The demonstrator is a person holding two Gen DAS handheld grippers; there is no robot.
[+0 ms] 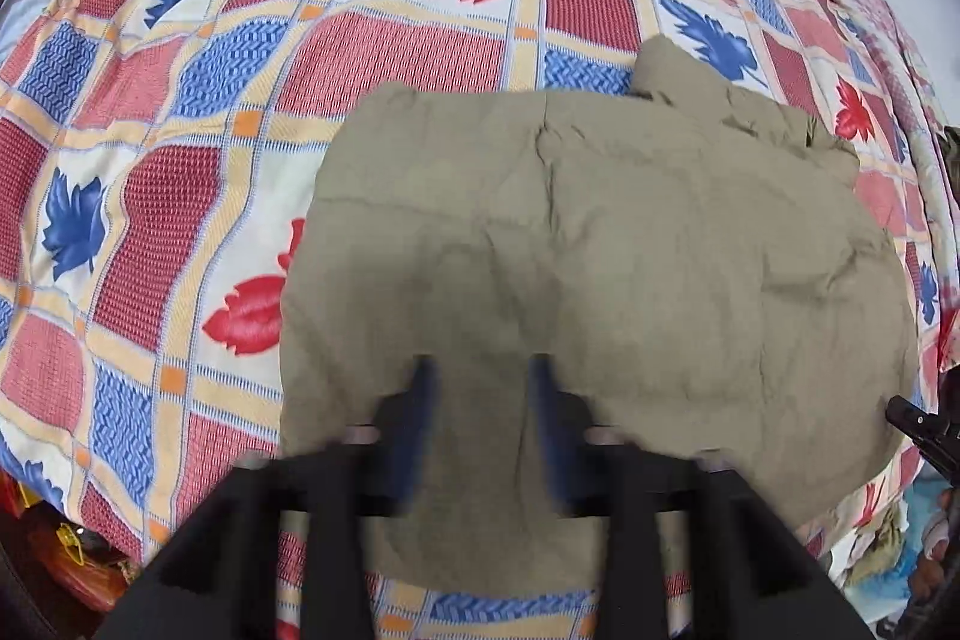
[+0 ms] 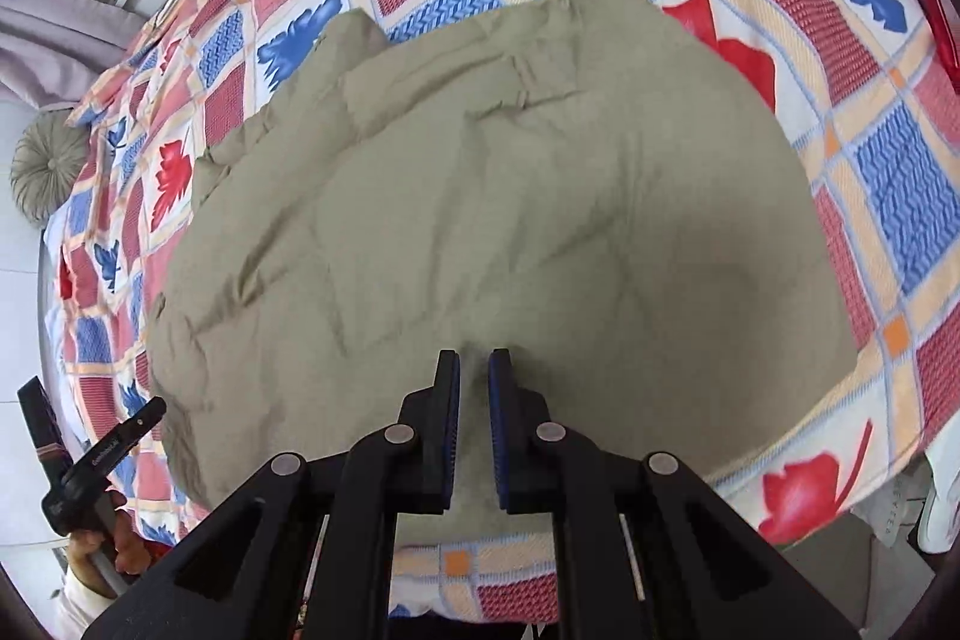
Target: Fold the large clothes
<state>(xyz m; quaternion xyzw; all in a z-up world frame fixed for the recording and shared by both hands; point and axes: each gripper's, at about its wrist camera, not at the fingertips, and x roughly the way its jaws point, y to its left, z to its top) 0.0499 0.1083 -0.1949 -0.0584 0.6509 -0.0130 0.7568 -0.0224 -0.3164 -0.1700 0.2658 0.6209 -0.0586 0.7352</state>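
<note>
Your left gripper [image 1: 480, 400] is showing black angular arms with blue pads on its fingers [image 1: 423, 400], all smeared by blur, with pale round pins along the linkage. Your right gripper [image 2: 474, 400] is looking sharper: matte black moulded arms with recessed slots, four silvery round pin heads, and ridged blue pads lining both fingers [image 2: 447, 400]. At the edge, your hand [image 2: 96, 550] is wearing a whitish sleeve.

Garment: an olive folded garment [image 1: 600, 244] lay centre-right of the frame.
Bedspread: a leaf-patterned bedspread [image 1: 240, 58] lay beneath it.
Left tool [image 1: 480, 370]: blurred, spread apart, empty, bottom centre.
</note>
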